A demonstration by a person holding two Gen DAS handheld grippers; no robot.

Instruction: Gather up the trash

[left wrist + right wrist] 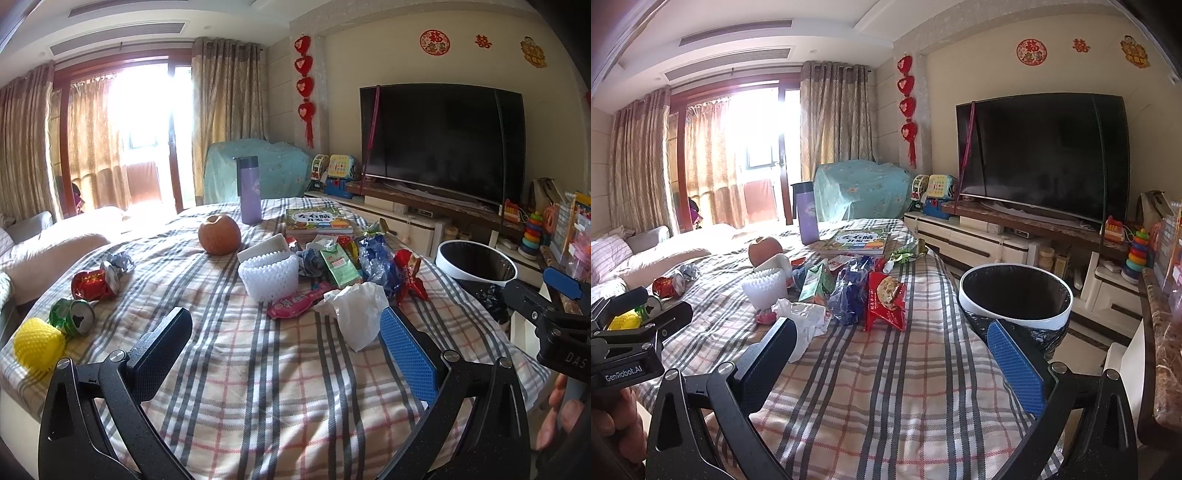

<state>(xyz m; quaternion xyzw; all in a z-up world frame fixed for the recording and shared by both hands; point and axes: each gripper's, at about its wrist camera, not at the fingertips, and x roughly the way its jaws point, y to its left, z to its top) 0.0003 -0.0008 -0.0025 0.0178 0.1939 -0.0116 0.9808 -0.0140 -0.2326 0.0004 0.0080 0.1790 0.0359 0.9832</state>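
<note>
A purple thermos bottle (249, 190) is standing upright on the plaid tablecloth (288, 373) in the middle of the left wrist view, with an apple (219, 234) lying just below and left of it. A children's book (317, 220) is resting to the bottle's right. A dark television (443, 142) is filling the right half, red heart ornaments (304, 79) are hanging at upper centre, and sunlit curtains (229, 110) are hanging left.

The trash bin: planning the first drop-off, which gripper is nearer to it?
Right. The right gripper has the trash bin just beyond its blue finger; the left gripper hovers over the table's left half, farther away.
</note>
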